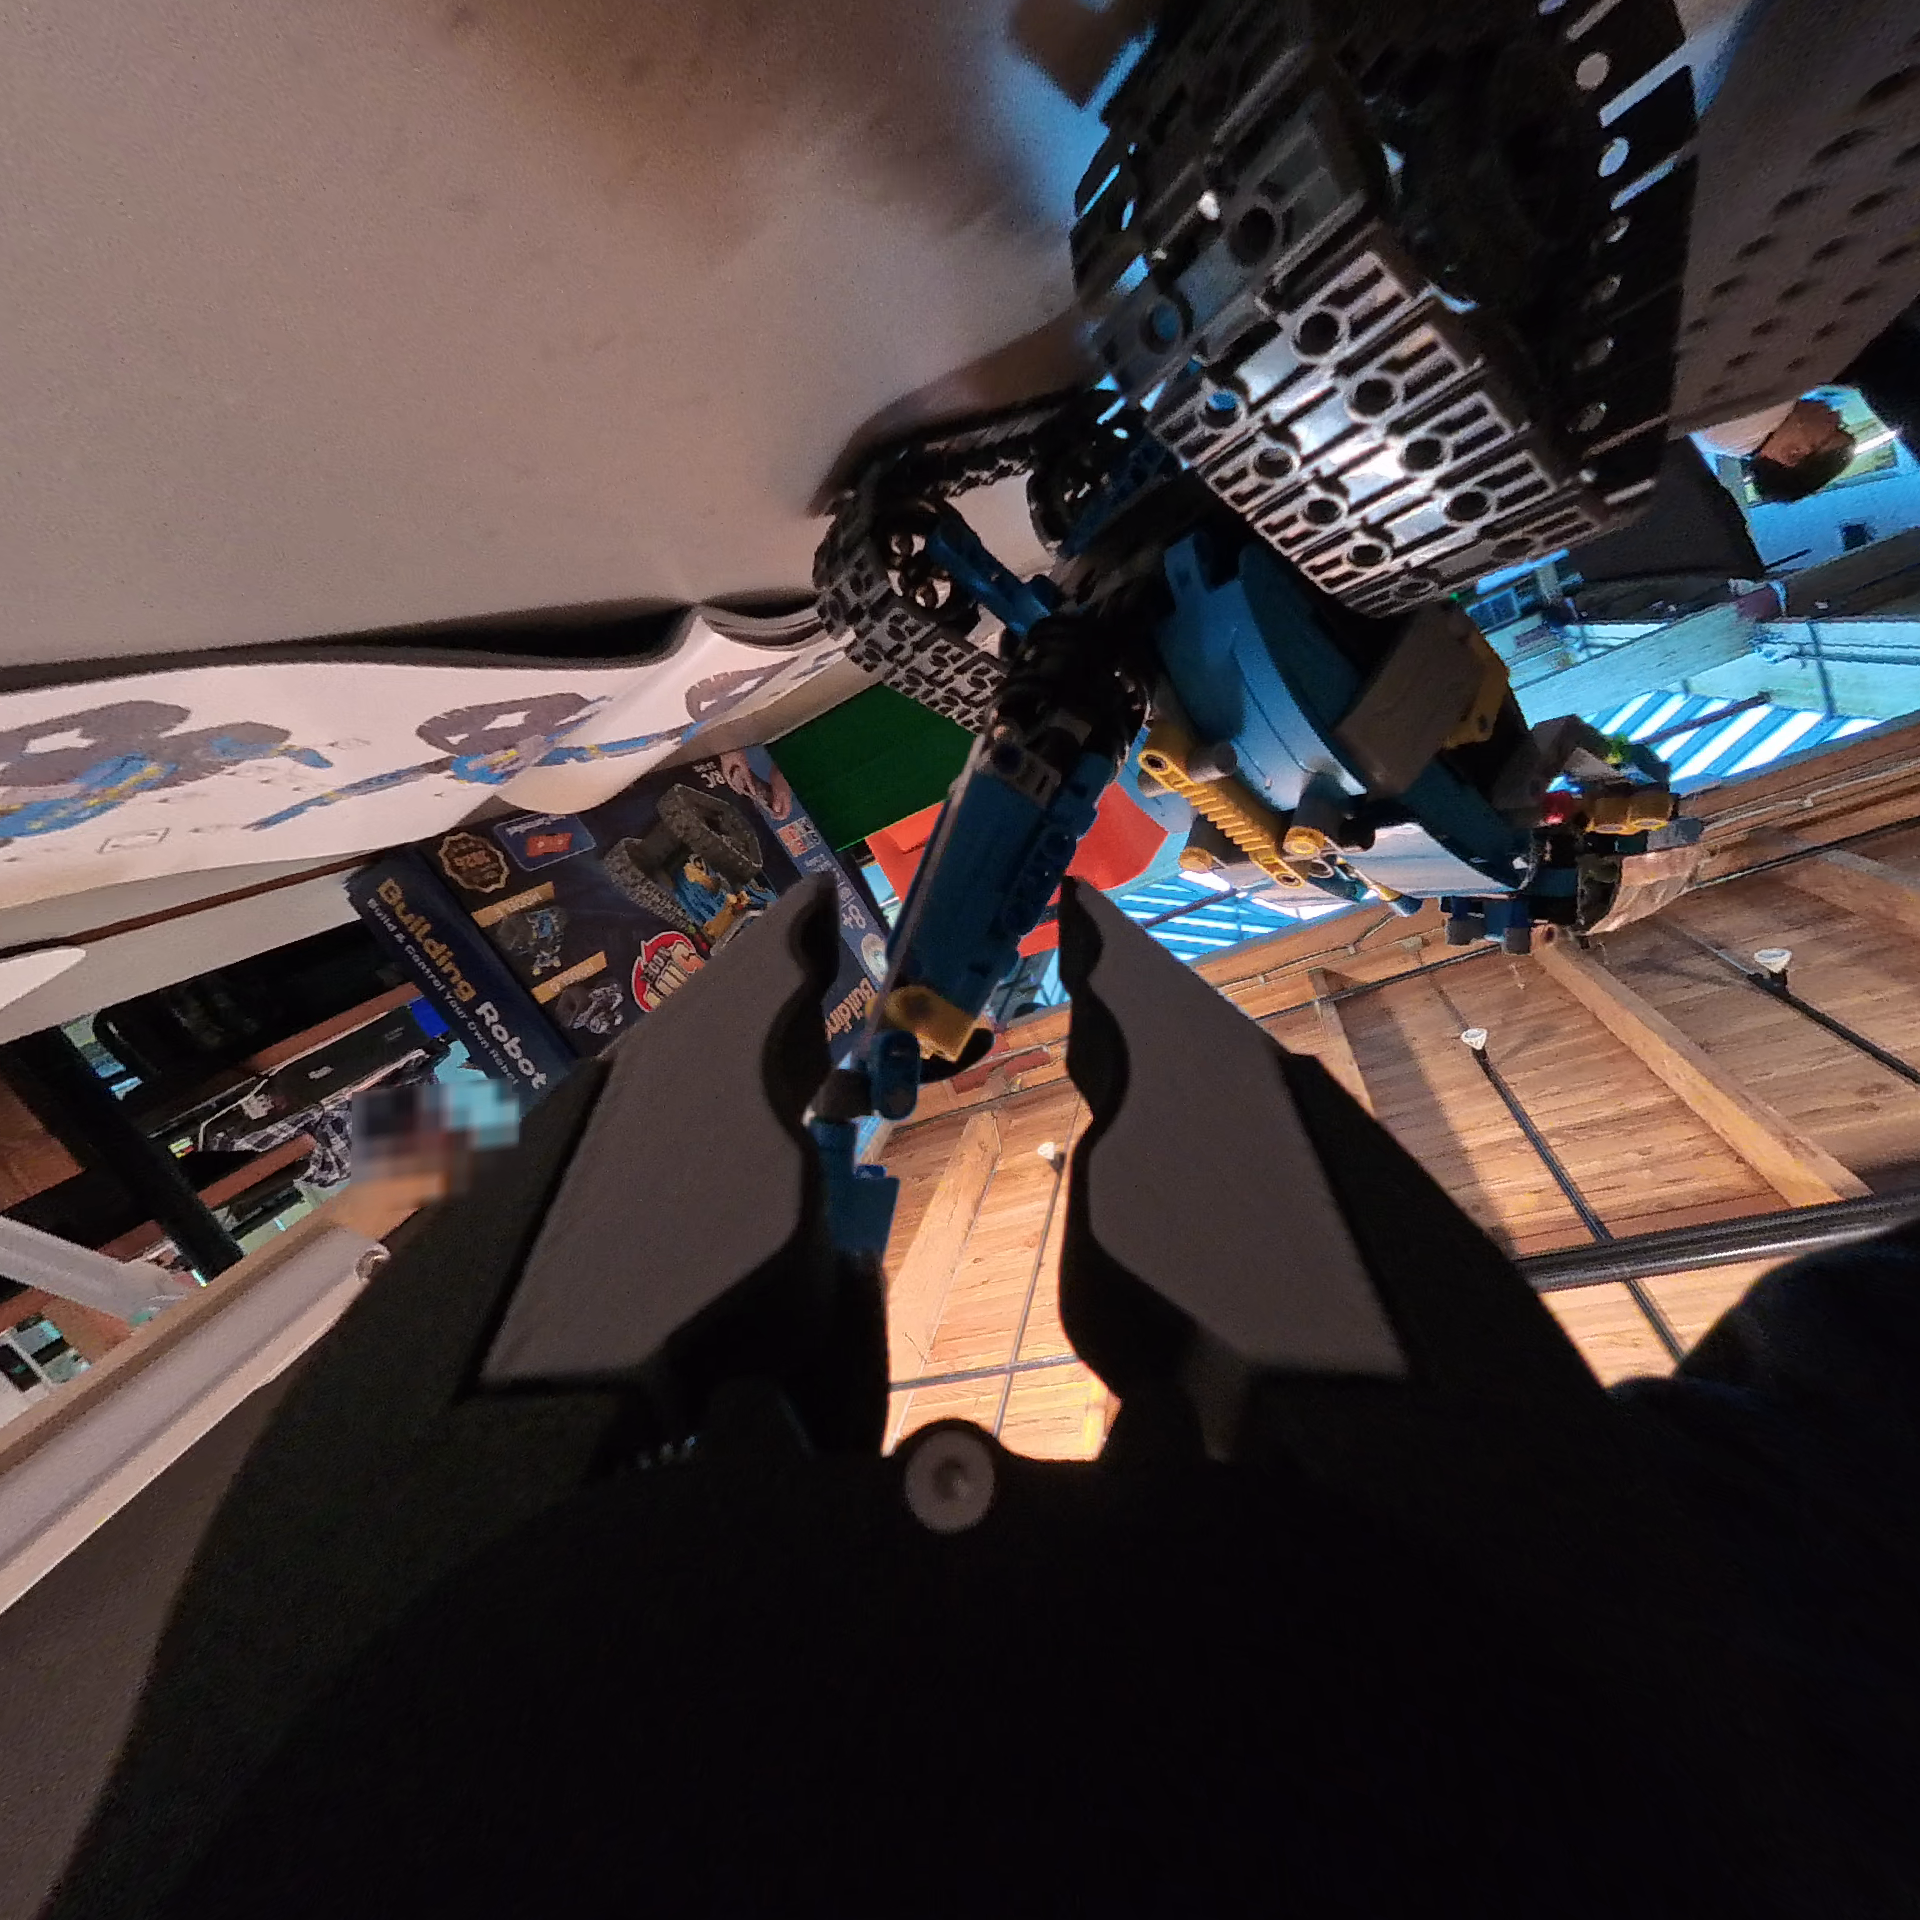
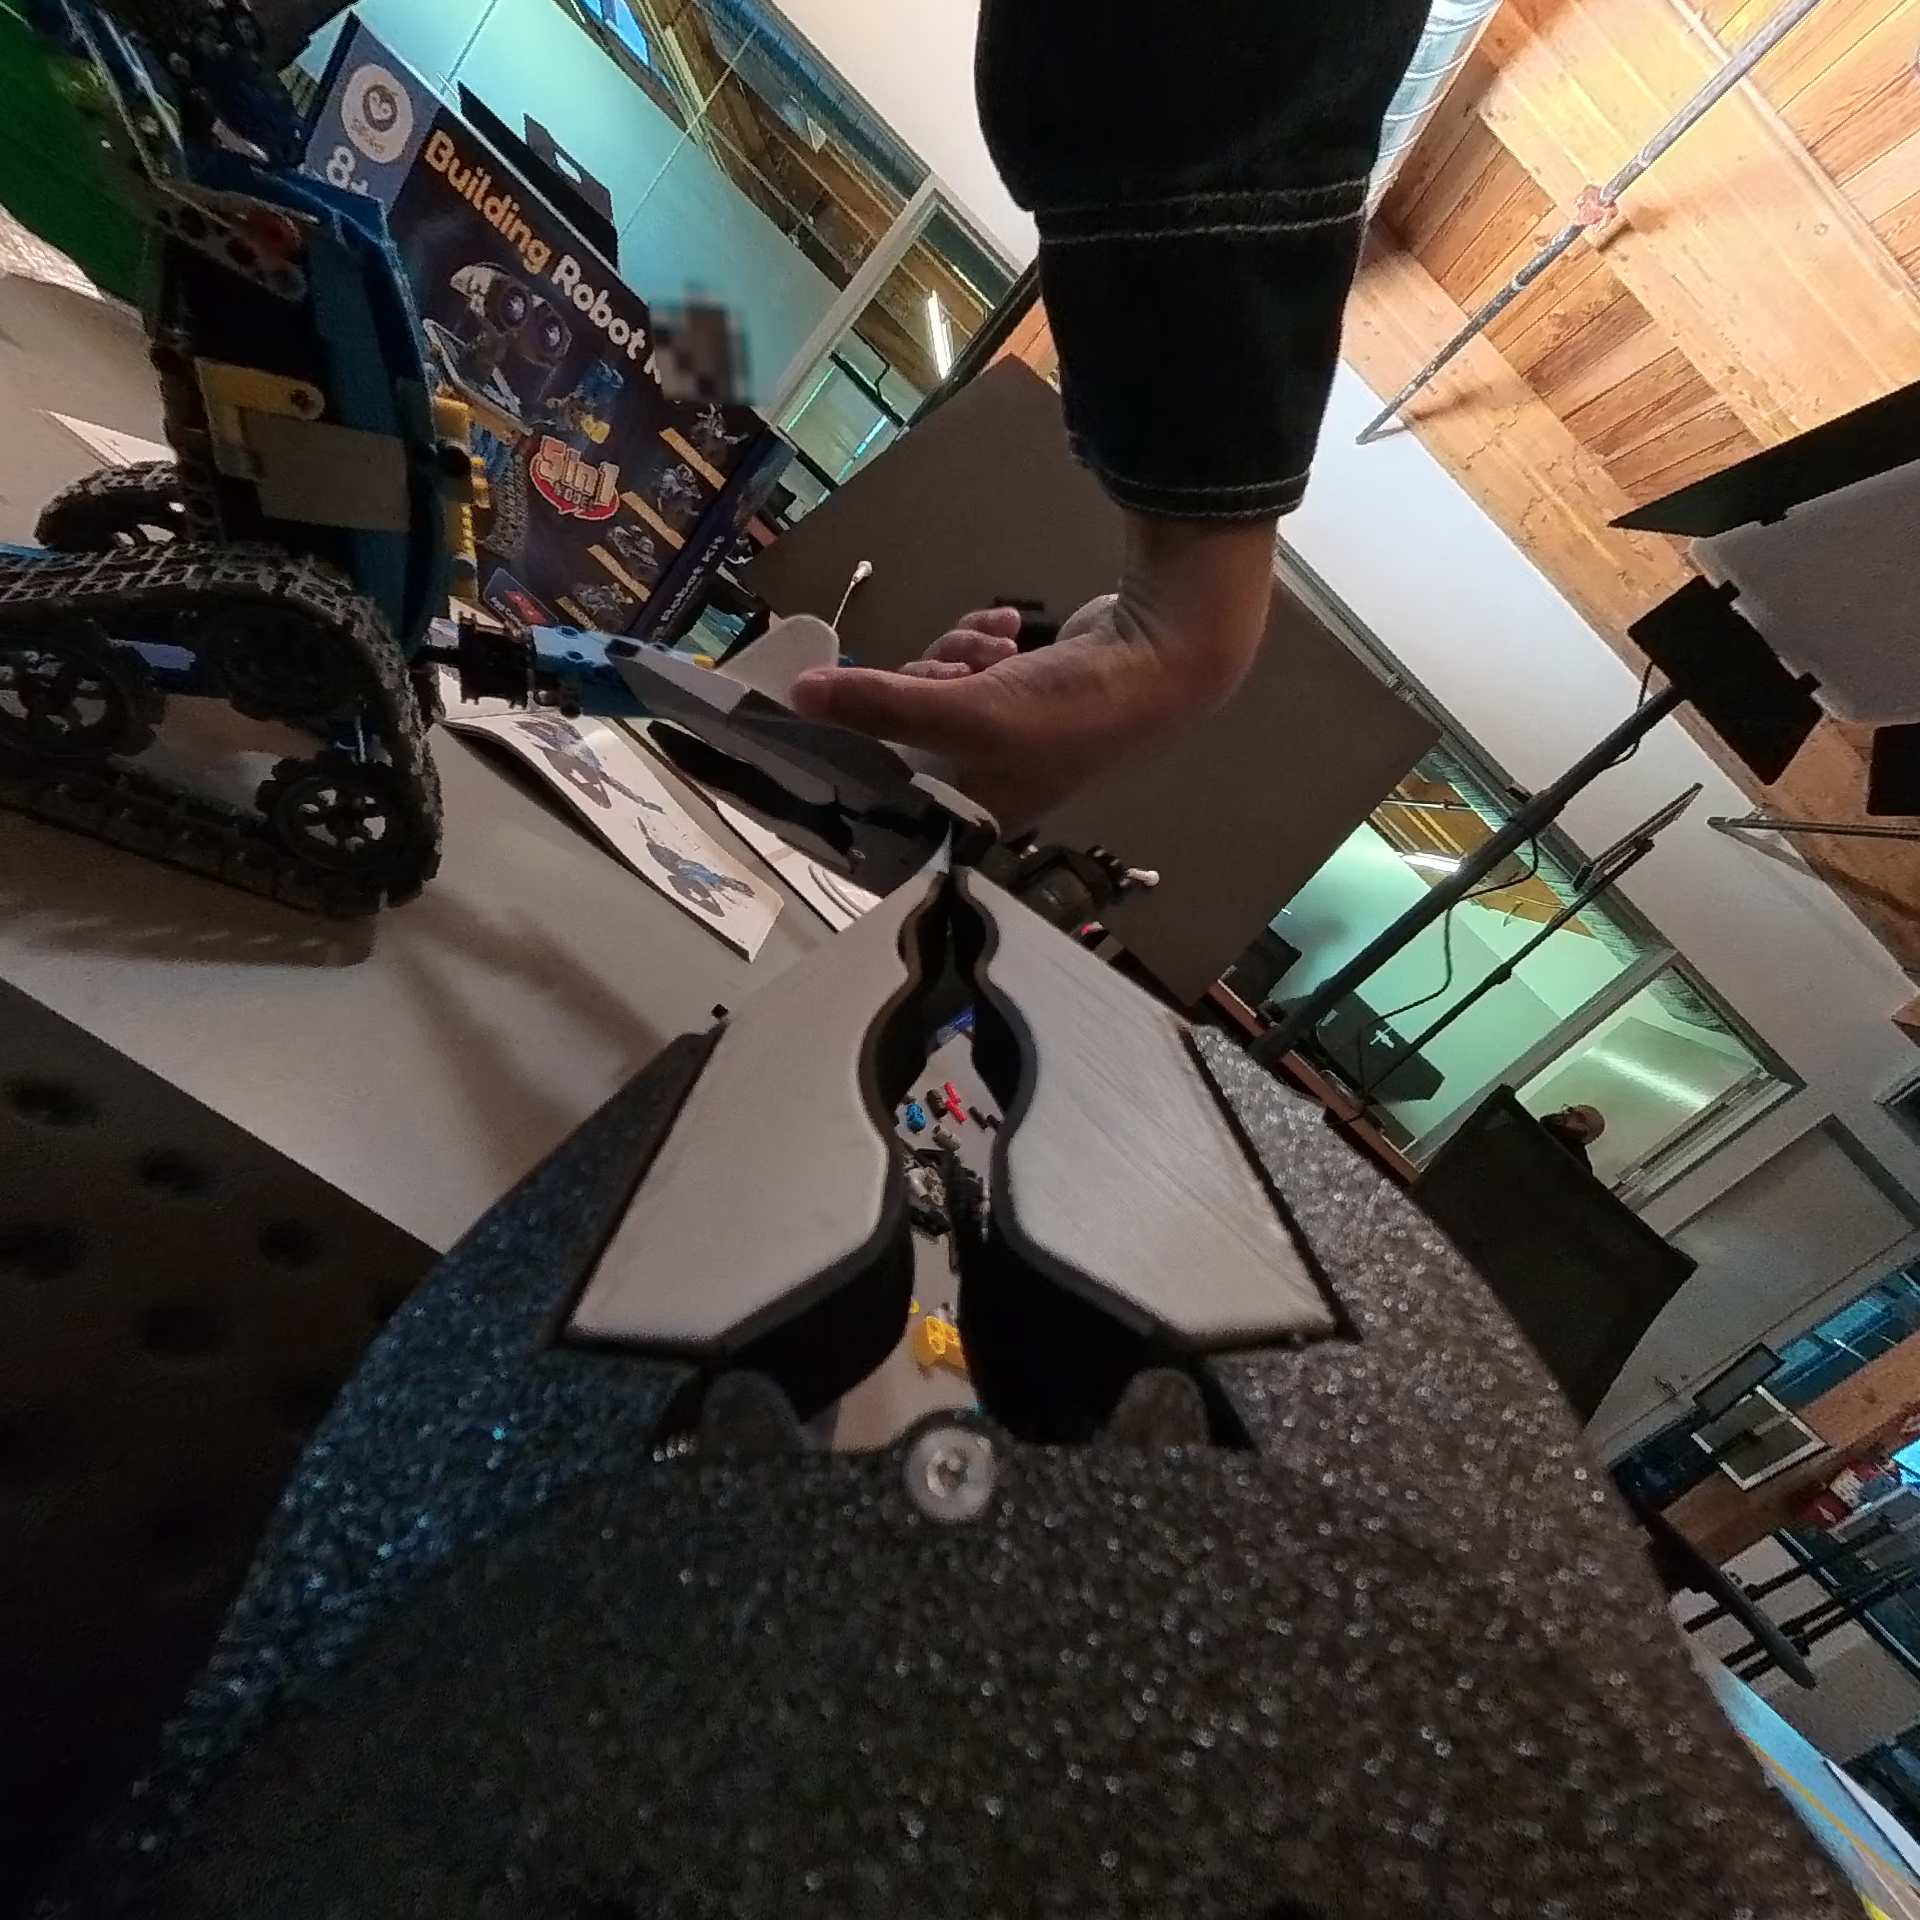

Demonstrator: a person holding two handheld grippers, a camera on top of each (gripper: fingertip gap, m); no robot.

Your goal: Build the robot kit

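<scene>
A brick-built tracked robot (image 1: 1299, 665) in blue, black and yellow stands on the white table (image 1: 416, 312). My left gripper (image 1: 945, 925) has its jaws partly closed around the robot's blue arm (image 1: 987, 894), which runs between the fingers. The right wrist view shows that gripper (image 2: 634, 696) held by a hand (image 2: 1039, 696), on the arm's end (image 2: 551, 655) beside the robot (image 2: 291, 416). My right gripper (image 2: 945, 883) is shut and empty, tips touching, low over the table (image 2: 364, 1039) to the robot's right.
The kit's dark printed box (image 2: 582, 416) stands behind the robot and also shows in the left wrist view (image 1: 582, 914). An open instruction booklet (image 2: 644, 821) lies on the table. Small loose parts (image 2: 935, 1122) lie below my right gripper. A dark board (image 2: 987, 499) stands behind. About 20 cm separates my left fingertips from my right.
</scene>
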